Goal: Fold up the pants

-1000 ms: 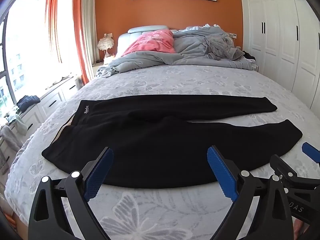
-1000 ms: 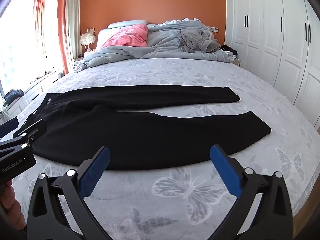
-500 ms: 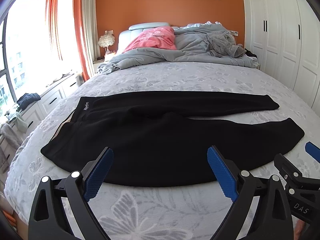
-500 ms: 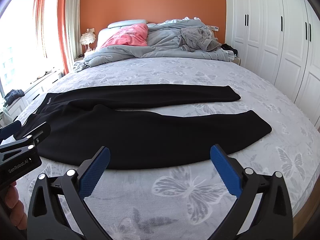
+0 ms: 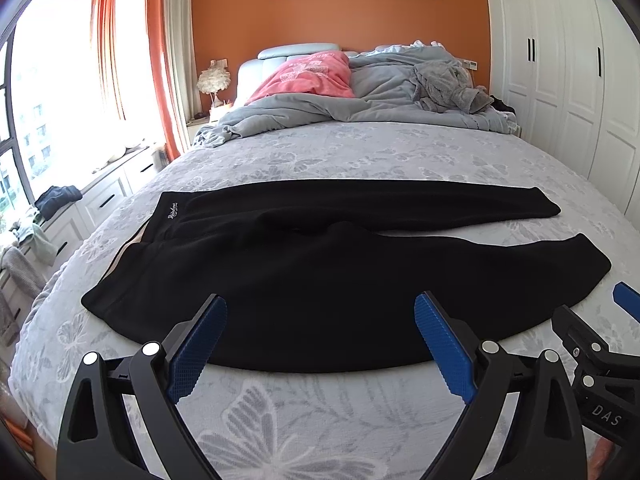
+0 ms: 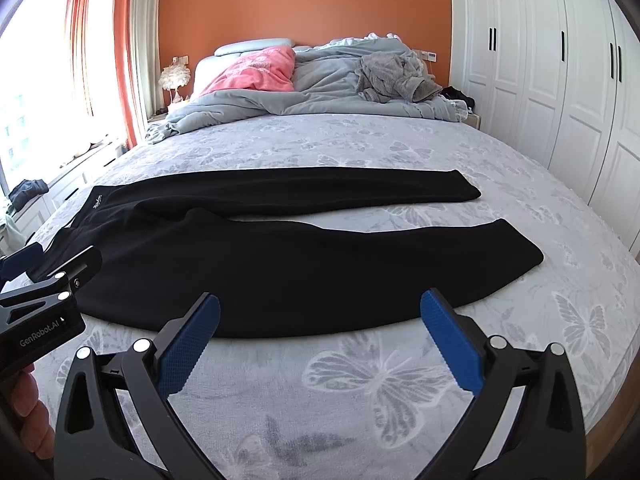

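Note:
Black pants (image 5: 304,272) lie flat across the bed, waistband at the left, both legs stretched to the right; they also show in the right wrist view (image 6: 280,264). My left gripper (image 5: 320,320) is open and empty, hovering just in front of the pants' near edge. My right gripper (image 6: 320,316) is open and empty, also in front of the near leg's edge. The right gripper's side shows at the left view's right edge (image 5: 600,360); the left gripper's side shows at the right view's left edge (image 6: 44,296).
The bed (image 5: 360,152) has a grey butterfly-print cover. A crumpled grey duvet (image 5: 360,100) and a pink pillow (image 5: 312,76) lie at the headboard. White wardrobes (image 6: 560,80) stand on the right, a window and low drawers (image 5: 92,196) on the left.
Both grippers have shifted slightly; the view has tilted a little, so the bed sits lower in frame. The pants have not moved and both grippers stay open.

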The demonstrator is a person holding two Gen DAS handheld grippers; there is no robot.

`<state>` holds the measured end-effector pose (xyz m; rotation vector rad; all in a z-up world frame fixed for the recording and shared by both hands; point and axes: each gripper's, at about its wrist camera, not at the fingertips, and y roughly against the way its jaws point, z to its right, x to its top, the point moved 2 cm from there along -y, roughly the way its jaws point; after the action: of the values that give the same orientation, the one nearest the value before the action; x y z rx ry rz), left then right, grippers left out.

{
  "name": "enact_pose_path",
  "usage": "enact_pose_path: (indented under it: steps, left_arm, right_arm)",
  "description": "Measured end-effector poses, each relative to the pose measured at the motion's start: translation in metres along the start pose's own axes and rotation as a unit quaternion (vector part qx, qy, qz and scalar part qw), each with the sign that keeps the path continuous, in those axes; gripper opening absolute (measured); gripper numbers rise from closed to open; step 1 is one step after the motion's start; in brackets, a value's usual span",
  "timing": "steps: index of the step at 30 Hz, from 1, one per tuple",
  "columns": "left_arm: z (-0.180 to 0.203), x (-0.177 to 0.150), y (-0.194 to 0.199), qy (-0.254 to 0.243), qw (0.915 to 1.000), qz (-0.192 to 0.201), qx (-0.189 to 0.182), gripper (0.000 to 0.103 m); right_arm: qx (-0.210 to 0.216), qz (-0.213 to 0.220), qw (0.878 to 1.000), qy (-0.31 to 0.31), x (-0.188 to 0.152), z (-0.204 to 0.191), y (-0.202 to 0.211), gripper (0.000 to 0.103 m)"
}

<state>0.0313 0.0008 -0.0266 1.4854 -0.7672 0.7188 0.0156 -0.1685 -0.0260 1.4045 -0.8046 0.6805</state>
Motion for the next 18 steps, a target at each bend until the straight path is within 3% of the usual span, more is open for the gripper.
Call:
enact_pose_path:
  steps: [18]
  left_arm:
    - [0.0,0.001,-0.0015,0.001,1.0,-0.001,0.002,0.093]
  right_arm:
    - [0.0,0.0,1.0,-0.001,-0.0005,0.001,0.0,0.098]
